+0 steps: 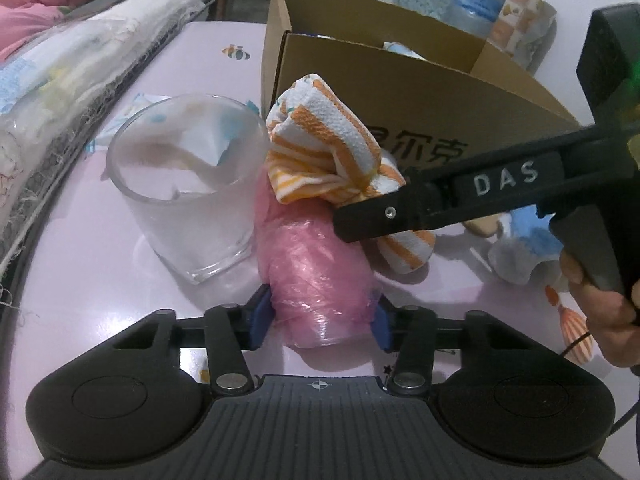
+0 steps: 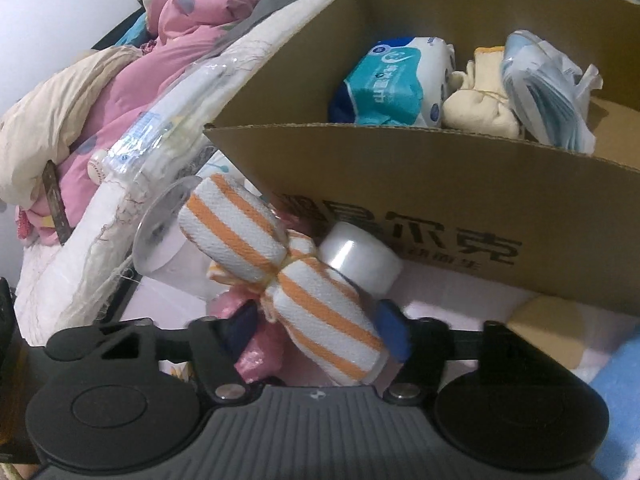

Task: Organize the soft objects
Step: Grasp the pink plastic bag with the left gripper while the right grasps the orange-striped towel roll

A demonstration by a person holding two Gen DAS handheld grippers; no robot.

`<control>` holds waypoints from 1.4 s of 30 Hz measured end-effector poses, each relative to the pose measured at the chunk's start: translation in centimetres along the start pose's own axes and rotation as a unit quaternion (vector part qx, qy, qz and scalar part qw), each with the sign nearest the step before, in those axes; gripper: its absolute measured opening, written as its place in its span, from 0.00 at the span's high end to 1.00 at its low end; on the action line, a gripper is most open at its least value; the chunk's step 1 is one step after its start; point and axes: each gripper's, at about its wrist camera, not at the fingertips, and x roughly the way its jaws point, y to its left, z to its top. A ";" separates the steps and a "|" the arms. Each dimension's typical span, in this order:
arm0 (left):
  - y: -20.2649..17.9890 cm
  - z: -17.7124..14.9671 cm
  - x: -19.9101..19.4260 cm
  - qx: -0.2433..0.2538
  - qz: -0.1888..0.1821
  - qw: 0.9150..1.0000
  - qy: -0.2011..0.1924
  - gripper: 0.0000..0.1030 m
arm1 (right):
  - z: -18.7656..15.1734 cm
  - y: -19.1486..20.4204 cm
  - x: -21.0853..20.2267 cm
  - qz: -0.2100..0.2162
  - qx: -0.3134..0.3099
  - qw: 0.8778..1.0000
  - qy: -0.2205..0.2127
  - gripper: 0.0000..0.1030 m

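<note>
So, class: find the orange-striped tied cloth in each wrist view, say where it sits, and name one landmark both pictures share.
Left wrist view: the orange-striped cloth is at centre, above the pink plastic roll, right of the clear glass, with the right tongs on it.
Right wrist view: the cloth lies lower centre, running diagonally between the tongs' blue pads.
Shared landmark: the cardboard box with printed characters.

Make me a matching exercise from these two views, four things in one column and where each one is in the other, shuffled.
1. pink plastic roll
2. striped cloth bundle
3. clear glass
4. teal tissue pack

A. inside the cardboard box
B. between the left gripper pads
C. standing upright beside the pink roll
D. between the right gripper fingers

Pairs: 1-B, 2-D, 3-C, 4-A
</note>
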 end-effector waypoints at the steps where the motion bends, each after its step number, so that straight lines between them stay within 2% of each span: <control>1: 0.0 0.0 0.0 -0.002 0.001 1.000 0.000 0.57 | 0.0 -0.2 -0.1 0.007 0.008 1.000 0.002 0.48; 5: -0.1 -0.3 -0.5 0.001 0.007 1.000 0.000 0.60 | -0.7 -0.9 -0.6 0.020 0.039 0.999 0.019 0.53; 9: 0.2 -1.0 -1.5 -0.004 -0.010 1.000 0.015 0.60 | -2.0 -1.5 -1.8 0.038 0.080 0.995 0.038 0.53; 15: 0.4 -3.0 -3.1 0.002 -0.028 0.999 0.043 0.60 | -4.9 -3.4 -3.4 0.066 0.168 0.980 0.079 0.53; 19: 0.8 -3.2 -3.3 0.008 -0.036 0.998 0.050 0.55 | -5.9 -3.7 -2.9 0.071 0.192 0.973 0.106 0.53; 21: 1.0 -3.0 -3.3 0.012 -0.037 0.998 0.054 0.44 | -5.9 -3.7 -2.7 0.074 0.196 0.972 0.109 0.52; 22: 1.0 -2.9 -3.5 0.016 -0.036 0.998 0.056 0.35 | -5.8 -3.6 -2.6 0.074 0.195 0.972 0.110 0.52; 24: 1.0 -2.6 -4.1 0.022 -0.035 0.998 0.048 0.31 | -5.7 -3.6 -2.8 0.072 0.190 0.973 0.107 0.51; 28: 1.3 -2.1 -5.4 0.018 -0.033 0.999 0.030 0.24 | -5.3 -3.3 -3.0 0.063 0.177 0.977 0.103 0.42; 32: 1.7 -0.5 -4.5 -0.001 -0.040 0.999 0.035 0.24 | -4.8 -3.4 -3.0 0.060 0.171 0.979 0.096 0.39; 36: 1.6 0.5 -2.7 -0.017 -0.059 0.996 0.061 0.24 | -4.4 -3.5 -3.0 0.052 0.165 0.980 0.099 0.39; 42: 1.5 0.9 -0.9 -0.013 -0.061 0.994 0.091 0.24 | -3.8 -2.9 -4.4 0.025 0.129 0.988 0.087 0.33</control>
